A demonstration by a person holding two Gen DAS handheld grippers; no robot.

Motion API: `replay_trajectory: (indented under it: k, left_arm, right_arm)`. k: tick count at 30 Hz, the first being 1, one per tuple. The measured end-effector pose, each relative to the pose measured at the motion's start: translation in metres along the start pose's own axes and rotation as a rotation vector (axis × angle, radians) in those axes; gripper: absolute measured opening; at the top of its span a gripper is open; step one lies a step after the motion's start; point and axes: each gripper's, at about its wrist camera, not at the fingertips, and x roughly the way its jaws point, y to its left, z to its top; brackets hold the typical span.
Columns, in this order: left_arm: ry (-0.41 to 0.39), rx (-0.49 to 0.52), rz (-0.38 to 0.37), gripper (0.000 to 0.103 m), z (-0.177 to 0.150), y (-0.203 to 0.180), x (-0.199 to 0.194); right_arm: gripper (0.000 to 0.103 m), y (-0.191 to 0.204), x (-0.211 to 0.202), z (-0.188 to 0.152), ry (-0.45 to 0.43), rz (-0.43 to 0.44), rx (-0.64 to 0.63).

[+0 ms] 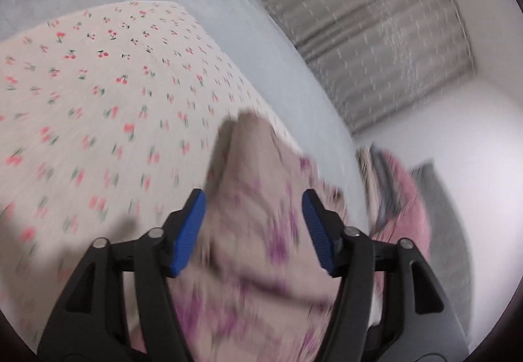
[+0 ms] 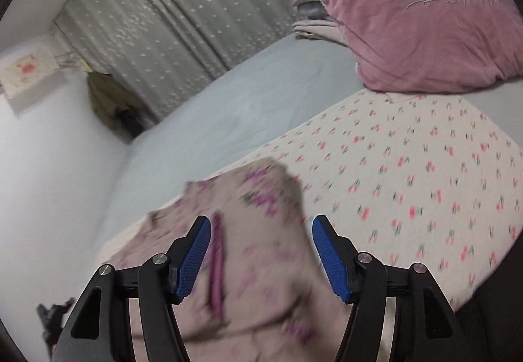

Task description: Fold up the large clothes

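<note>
Lying across a cherry-print cloth (image 2: 408, 172) on the bed is the garment (image 2: 258, 250), a beige piece with blurred purple flowers, bunched and folded over on itself. Both grippers are hovering right above it. The left gripper (image 1: 254, 231) is standing released, its blue pads (image 1: 189, 231) spread apart with the garment (image 1: 261, 231) showing in the gap but not pinched. The right gripper (image 2: 261, 255) is likewise standing unclenched, its blue pads (image 2: 193, 260) apart on either side of the fabric, and a pink strip on the garment is running just beside its left pad.

Sitting at the far end of the cherry-print cloth in the right wrist view is a pink velvet pillow (image 2: 408, 22), resting on the cloth's edge, with folded bedding (image 2: 313, 25) stacked behind it. A pale blue sheet (image 2: 228, 107) is covering the mattress beyond the cloth, and a grey curtain (image 2: 183, 22) dotted with small white marks is hanging behind the bed. A small picture (image 2: 27, 74) with a reddish figure is hanging on the white wall.

Cursive stitching is running across the pillow, but it is sitting upside down and is too faint to read. Motion blur is smearing the garment in both views.
</note>
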Motion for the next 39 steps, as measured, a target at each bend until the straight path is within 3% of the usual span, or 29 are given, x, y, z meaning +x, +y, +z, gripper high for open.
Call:
replay_trajectory:
  k: [4,9,12,17,19,22,23,25,30,35,39]
  left_arm:
    - [0.038,0.089,0.015,0.08,-0.055,-0.033,-0.036]
    - [0.083,0.172,0.106,0.083,-0.119,-0.052,-0.075]
    - [0.092,0.225,0.184,0.083,-0.151,-0.046,-0.087]
    - [0.102,0.306,0.266,0.083,-0.178,-0.037,-0.092]
    - [0.091,0.308,0.309,0.083,-0.179,-0.028,-0.091]
    - [0.15,0.265,0.308,0.083,-0.183,-0.011,-0.083]
    - [0.185,0.246,0.296,0.083,-0.185,-0.005,-0.078]
    - [0.245,0.218,0.298,0.083,-0.19,0.006,-0.067]
    - [0.222,0.259,0.286,0.083,-0.198,0.001,-0.08]
    - [0.189,0.28,0.306,0.083,-0.203,0.006,-0.107]
    - [0.191,0.229,0.284,0.082,-0.205,0.028,-0.123]
  right_arm:
    - [0.069,0.02,-0.049,-0.041,0.033,0.097,0.03]
    - [0.071,0.05,-0.113,-0.096,0.072,0.227,0.034]
    - [0.078,0.059,-0.131,-0.135,0.113,0.243,-0.017]
    - [0.079,0.032,-0.116,-0.181,0.186,0.119,-0.081]
    - [0.079,0.02,-0.095,-0.191,0.291,0.075,-0.105]
    - [0.079,0.011,-0.079,-0.2,0.334,-0.046,-0.182]
    - [0.079,0.002,-0.07,-0.205,0.387,-0.076,-0.169]
    - [0.079,-0.011,-0.057,-0.21,0.439,-0.069,-0.141]
    - [0.079,-0.006,-0.07,-0.213,0.422,-0.094,-0.195]
    - [0.079,-0.013,-0.131,-0.21,0.302,-0.078,-0.171]
    - [0.079,-0.048,-0.166,-0.217,0.241,-0.15,-0.107]
